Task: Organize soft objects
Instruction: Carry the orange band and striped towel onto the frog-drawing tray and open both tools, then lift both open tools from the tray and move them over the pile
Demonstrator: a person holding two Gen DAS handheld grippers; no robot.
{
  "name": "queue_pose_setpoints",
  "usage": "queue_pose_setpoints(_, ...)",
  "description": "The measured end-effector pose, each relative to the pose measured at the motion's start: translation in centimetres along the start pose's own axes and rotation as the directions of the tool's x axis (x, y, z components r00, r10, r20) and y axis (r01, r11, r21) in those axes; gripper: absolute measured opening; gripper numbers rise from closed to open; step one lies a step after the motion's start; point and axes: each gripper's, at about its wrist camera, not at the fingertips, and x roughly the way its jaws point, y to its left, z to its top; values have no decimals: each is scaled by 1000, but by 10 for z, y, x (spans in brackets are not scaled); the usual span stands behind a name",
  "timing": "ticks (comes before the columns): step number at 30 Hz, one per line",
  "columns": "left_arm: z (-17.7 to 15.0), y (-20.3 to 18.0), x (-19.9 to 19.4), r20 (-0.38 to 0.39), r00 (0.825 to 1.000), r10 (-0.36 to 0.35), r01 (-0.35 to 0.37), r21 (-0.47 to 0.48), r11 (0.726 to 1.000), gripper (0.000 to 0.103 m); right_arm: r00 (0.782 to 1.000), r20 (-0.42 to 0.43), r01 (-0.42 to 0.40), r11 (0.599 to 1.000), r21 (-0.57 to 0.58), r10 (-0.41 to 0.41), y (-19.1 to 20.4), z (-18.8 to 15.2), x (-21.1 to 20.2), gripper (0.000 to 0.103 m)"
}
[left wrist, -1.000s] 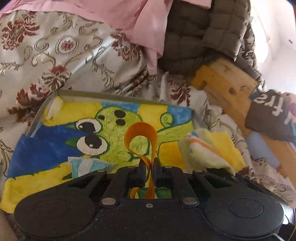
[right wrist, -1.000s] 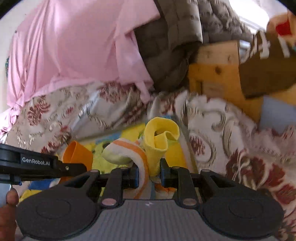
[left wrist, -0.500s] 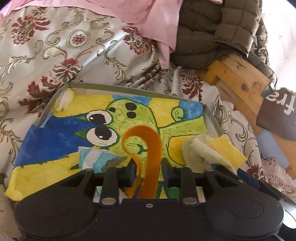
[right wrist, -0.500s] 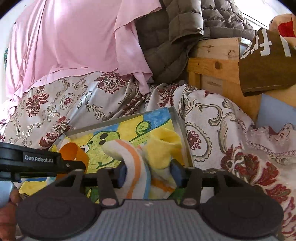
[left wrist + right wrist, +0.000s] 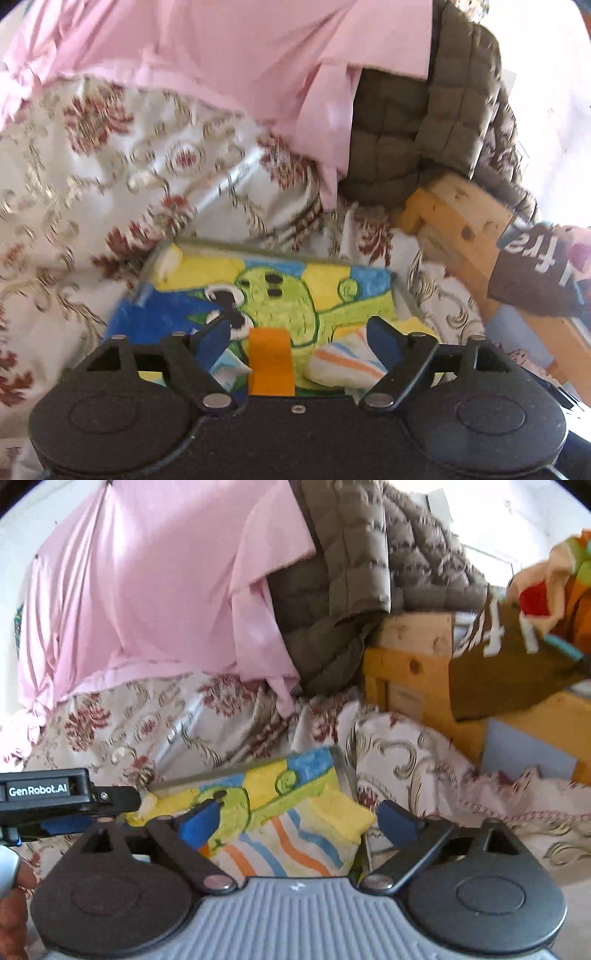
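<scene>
Left wrist view: the left gripper [image 5: 297, 341] has just been opening; its jaws stand wide, the orange strip [image 5: 271, 362] loose between them in the tray [image 5: 258, 246]. Back away straight, so neither pad snags the strip.

Right wrist view: the right gripper [image 5: 299, 821] has likewise just spread wide; the striped sock [image 5: 291, 845] lies free between its fingers, on the tray. Lift clear without dragging it.

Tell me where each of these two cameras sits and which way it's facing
Left wrist: rides the left gripper, looking along its open fingers down at the painted tray holding an orange sock; only the gripper shows.
Right wrist: rides the right gripper, jaws open, looking at a striped sock; the other gripper and a hand show at left.
Shared: tray, striped sock, pink cloth, quilted jacket.
</scene>
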Motion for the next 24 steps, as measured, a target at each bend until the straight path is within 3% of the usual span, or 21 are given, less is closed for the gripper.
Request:
queue_pose_setpoints(2,2,-3,-18,34,999,3,-3,15,1000,88,1000,24,-10,1000,3,10,1,3,-15,102)
queue_pose_setpoints(11,-10,-6,-97,118,993,-7,5,16,1000,102,991,135,-16,997,71,6,-5,3,-88,103)
queue_pose_setpoints(18,-36,6,-143,93,995,-46,45,6,999,102,987,158,-16,997,80,3,1,-19,-142,103)
queue_pose_setpoints(24,-60,4,-187,157,987,-45,40,32,999,102,981,184,-67,996,63,54,12,-38,-181,103)
